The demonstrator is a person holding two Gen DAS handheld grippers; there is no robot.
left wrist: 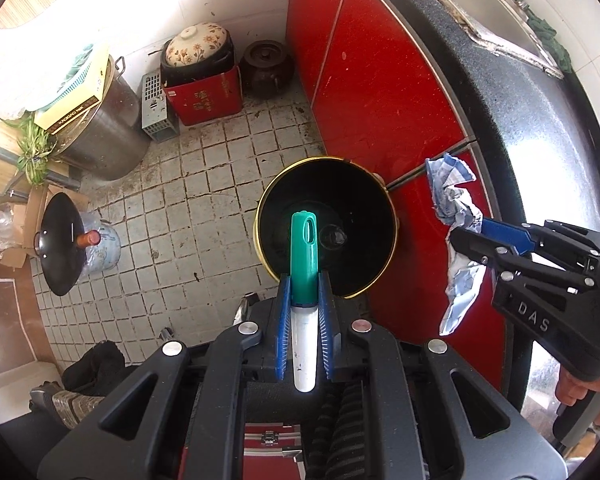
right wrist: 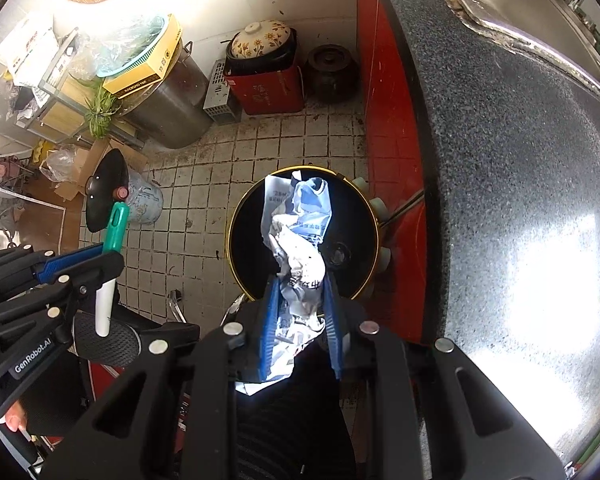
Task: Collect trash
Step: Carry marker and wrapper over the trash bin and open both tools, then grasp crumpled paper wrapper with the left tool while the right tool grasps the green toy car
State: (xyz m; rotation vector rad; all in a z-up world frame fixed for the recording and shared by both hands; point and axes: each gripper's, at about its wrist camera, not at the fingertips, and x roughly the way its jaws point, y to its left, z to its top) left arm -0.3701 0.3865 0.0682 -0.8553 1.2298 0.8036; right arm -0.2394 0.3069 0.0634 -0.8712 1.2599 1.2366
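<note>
A round black bin with a gold rim (left wrist: 260,216) stands on the tiled floor beside the red cabinet; it also shows in the right wrist view (right wrist: 236,216). My left gripper (left wrist: 305,280) is shut on a white marker with a green cap (left wrist: 305,252), held above the bin's opening. My right gripper (right wrist: 300,284) is shut on a crumpled blue-and-white paper wrapper (right wrist: 296,220), also above the bin. Each gripper shows in the other's view, the right one (left wrist: 472,236) with the wrapper (left wrist: 456,196), the left one (right wrist: 100,256) with the marker (right wrist: 112,256).
Red cabinet doors (left wrist: 360,80) and a dark speckled countertop (right wrist: 500,160) with a steel sink (left wrist: 500,8) lie to the right. A large steel pot (left wrist: 104,136), a red box with a clay pot (left wrist: 204,92), a dark jar (left wrist: 266,64) and a wok (left wrist: 60,240) stand on the floor.
</note>
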